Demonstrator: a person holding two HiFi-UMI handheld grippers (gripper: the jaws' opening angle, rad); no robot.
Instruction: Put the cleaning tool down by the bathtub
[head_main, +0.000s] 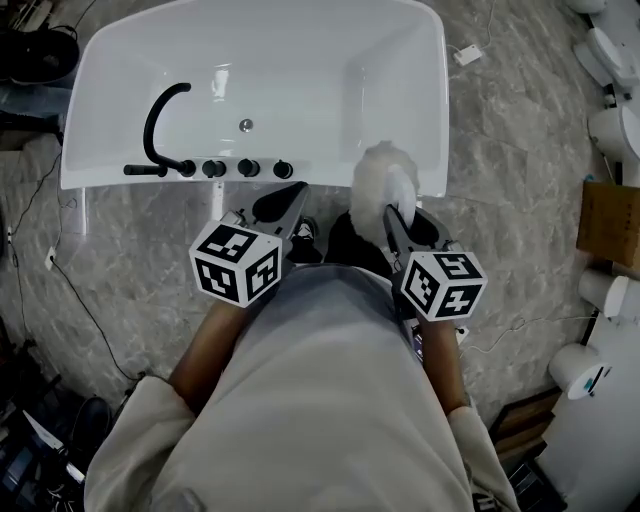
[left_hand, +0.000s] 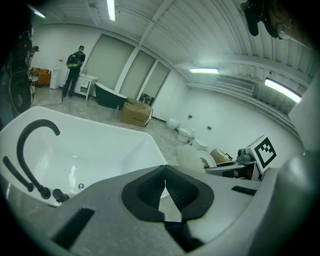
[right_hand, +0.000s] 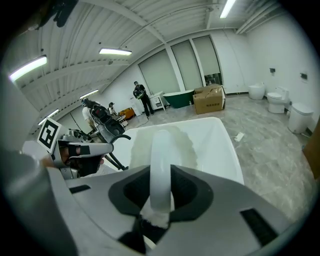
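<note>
- The right gripper (right_hand: 161, 196) has its jaws clamped on the smooth white plastic handle (right_hand: 160, 150) of the white fluffy cleaning tool (head_main: 374, 178). The soft head sticks out ahead of the jaws, so the grip is on the stiff part.
- The tool's head hangs just past the right jaws, over the near rim of the glossy white bathtub (head_main: 300, 60), toward its right corner. It is off the floor, so the put-down is not yet done.
- The left gripper (left_hand: 165, 186) has its jaws drawn together with nothing between them. It sits just left of the right jaws, apparently kept out of the way as the spare hand.
- Ahead and left of the left jaws, the curved black faucet (head_main: 160, 112) and a row of round black knobs (head_main: 232, 168) stand on the tub's near ledge, well apart from the tool.
- The grey marbled floor (head_main: 520, 150) to the right of the right jaws looks the fitting spot beside the tub.
- A white plug on a cable (head_main: 467, 55) lies far ahead there. A brown cardboard box (head_main: 606, 222) and white toilets (head_main: 612, 130) stand well off to the right. I judge that none of them blocks the way.
- The person's torso (head_main: 320, 380), behind the jaws, hides the strip of floor in front of the tub.
</note>
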